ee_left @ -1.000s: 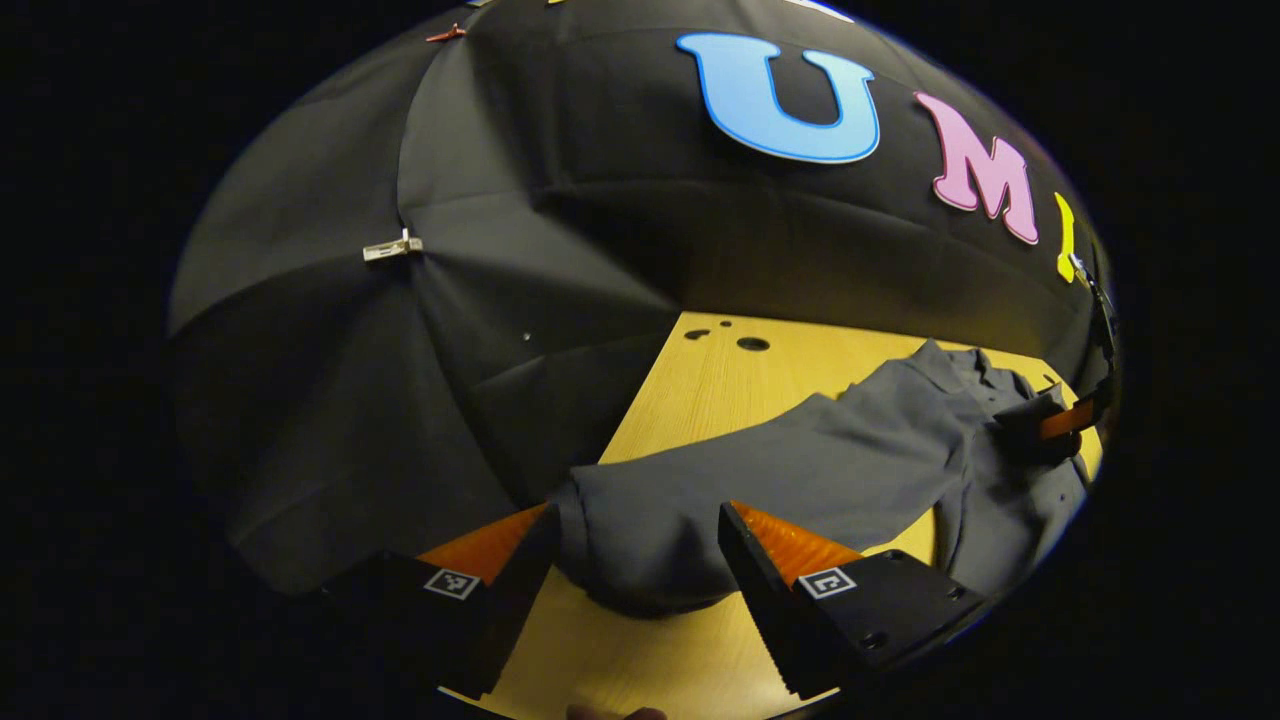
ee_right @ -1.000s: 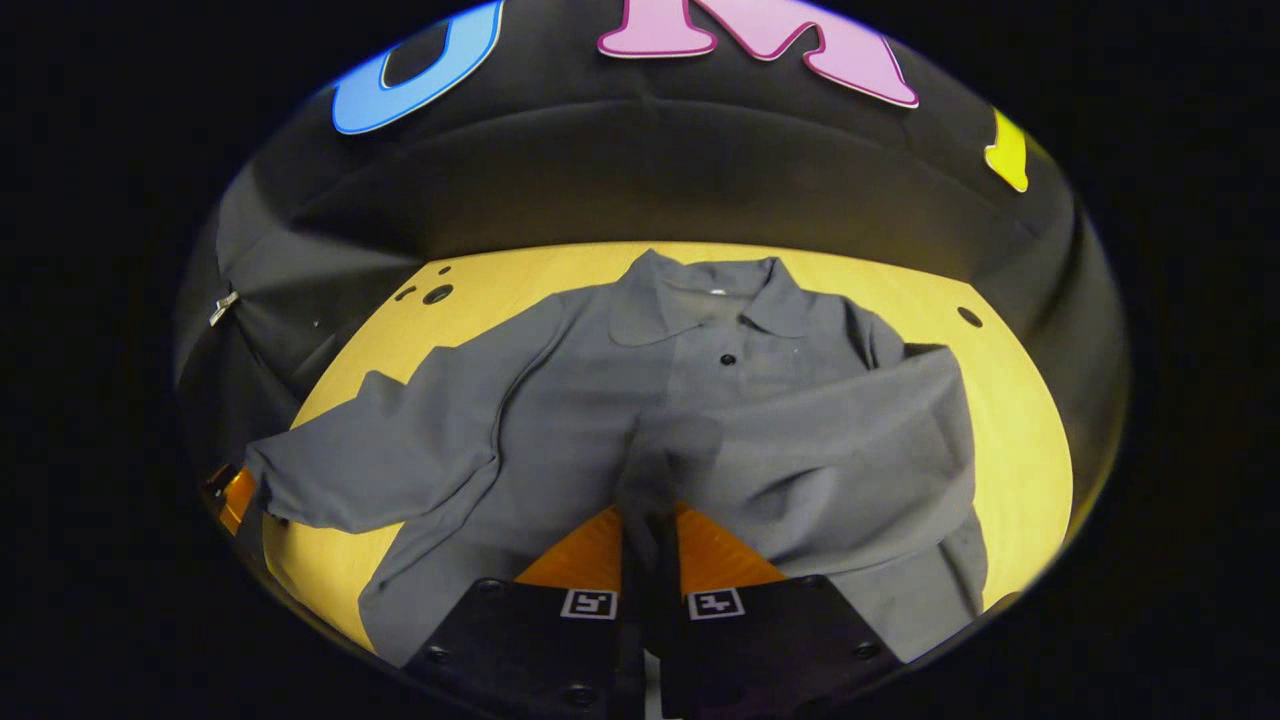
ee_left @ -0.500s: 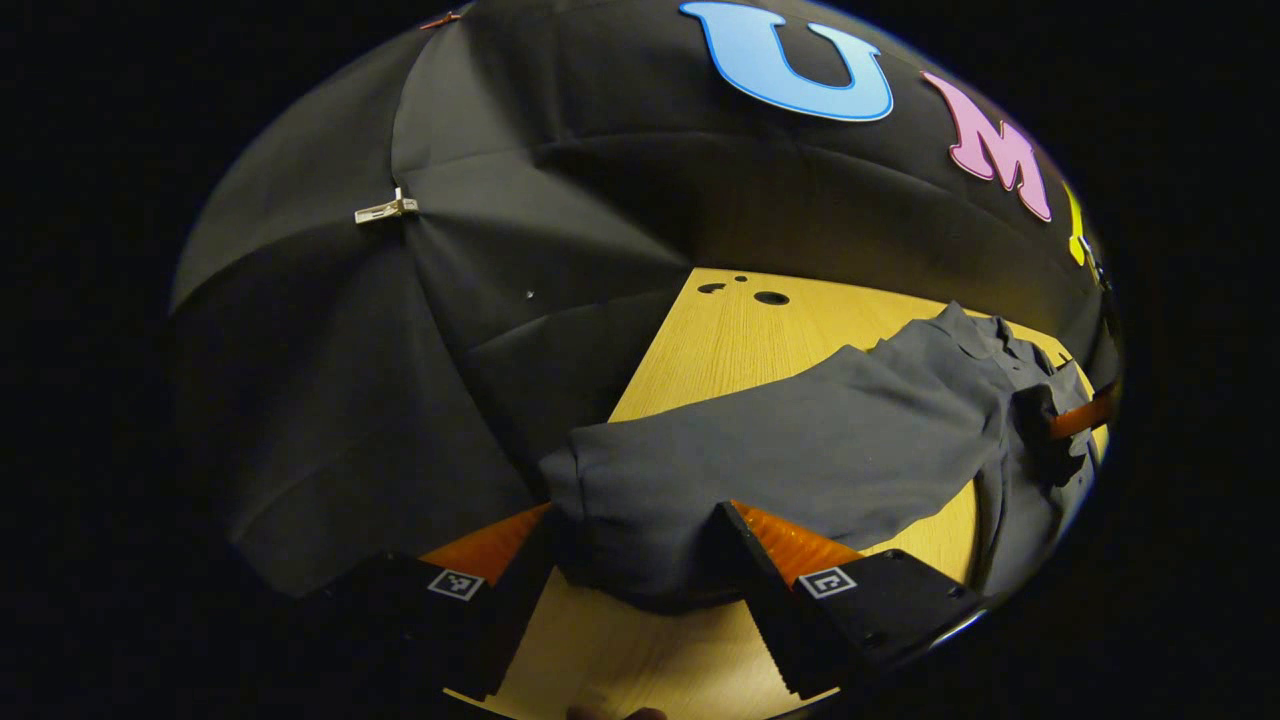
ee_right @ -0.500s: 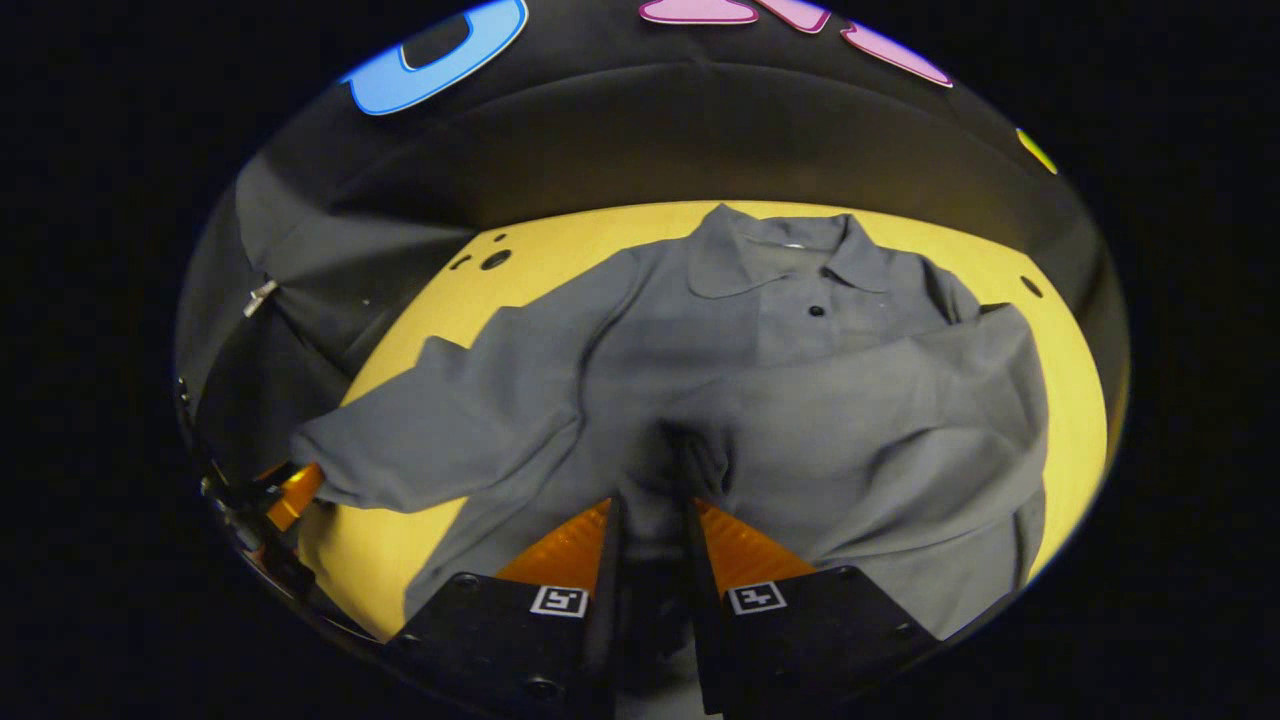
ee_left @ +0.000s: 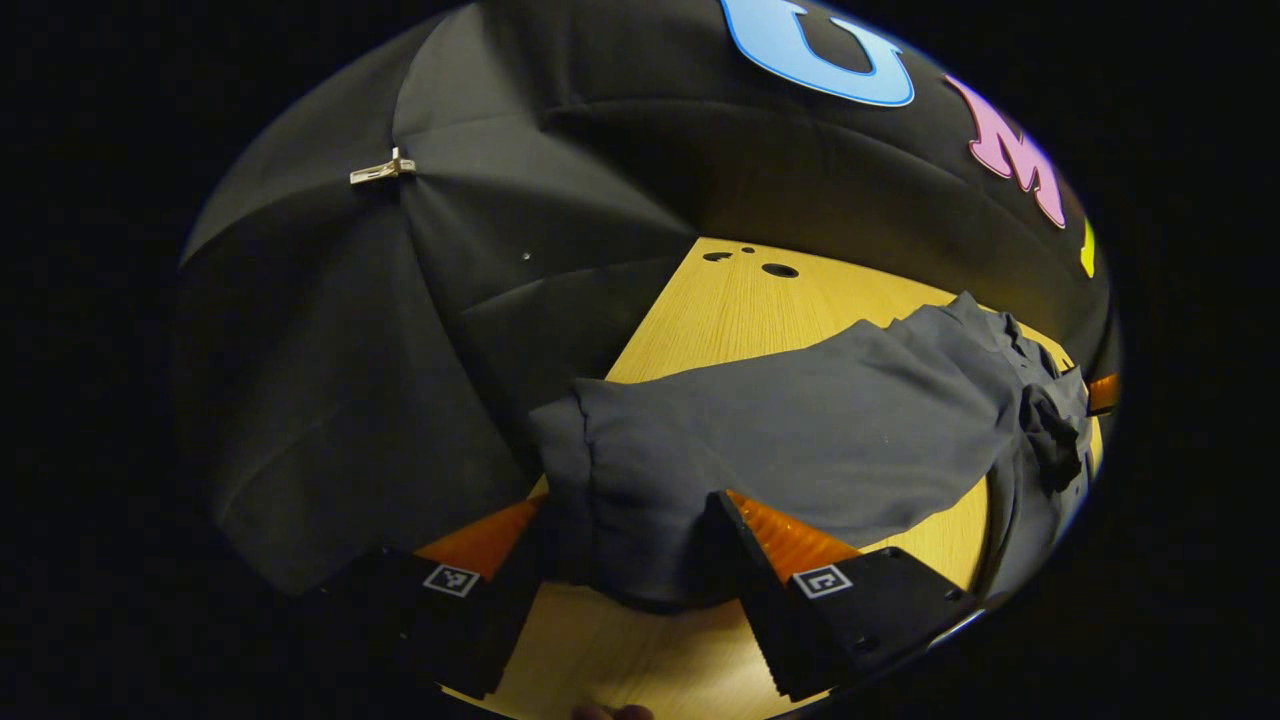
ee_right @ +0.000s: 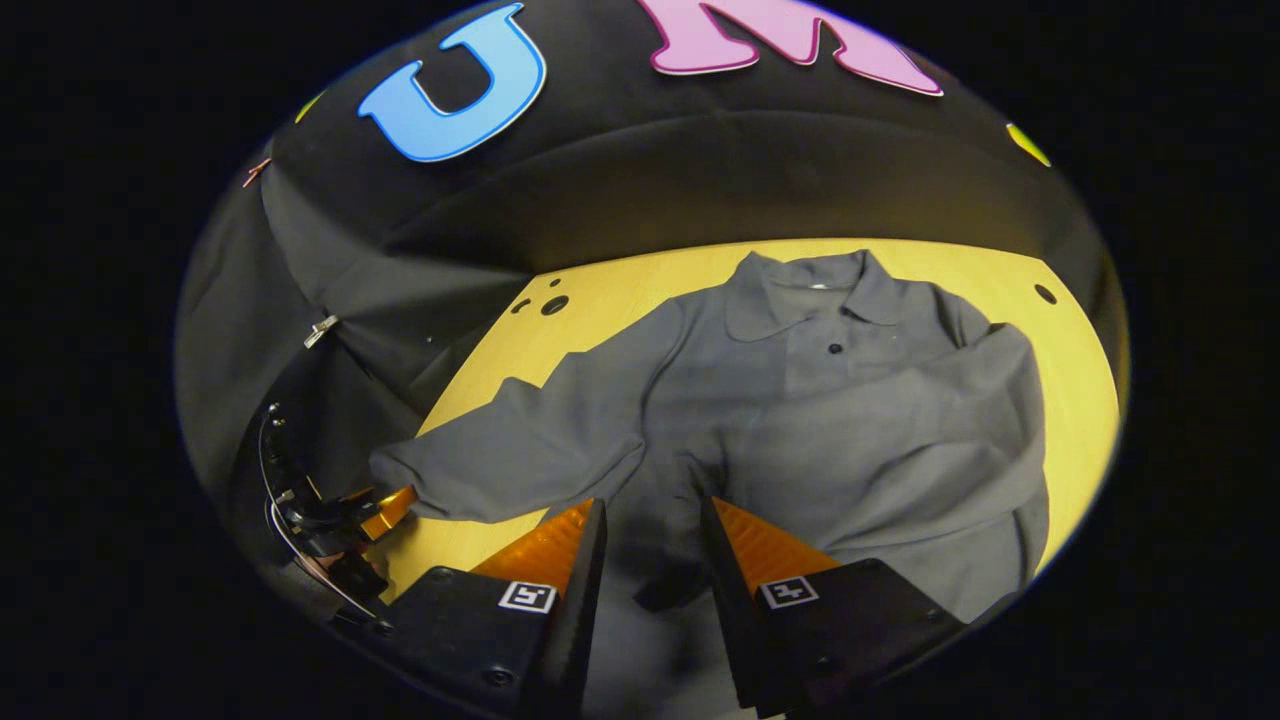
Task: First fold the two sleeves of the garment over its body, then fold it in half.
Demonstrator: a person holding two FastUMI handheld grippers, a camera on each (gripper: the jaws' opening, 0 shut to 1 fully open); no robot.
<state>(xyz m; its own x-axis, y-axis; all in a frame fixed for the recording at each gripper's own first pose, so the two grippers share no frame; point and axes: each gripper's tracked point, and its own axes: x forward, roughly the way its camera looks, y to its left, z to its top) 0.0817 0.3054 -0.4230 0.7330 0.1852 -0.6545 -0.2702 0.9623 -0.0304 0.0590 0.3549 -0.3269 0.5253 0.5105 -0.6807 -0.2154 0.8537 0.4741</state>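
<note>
The left hand-held gripper stood wide apart around the garment's sleeve cuff; the right hand-held gripper hung parted above the garment's body.

The grey collared garment lies face-up on the counter, one sleeve folded across its body, the other sleeve stretched sideways.

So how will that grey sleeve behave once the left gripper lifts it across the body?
Probably floppy: the sleeve already sags and wrinkles between the left gripper and the shirt. It looks thin and light, so it should drape instead of holding shape. Its loose end may bunch on the table.
</note>
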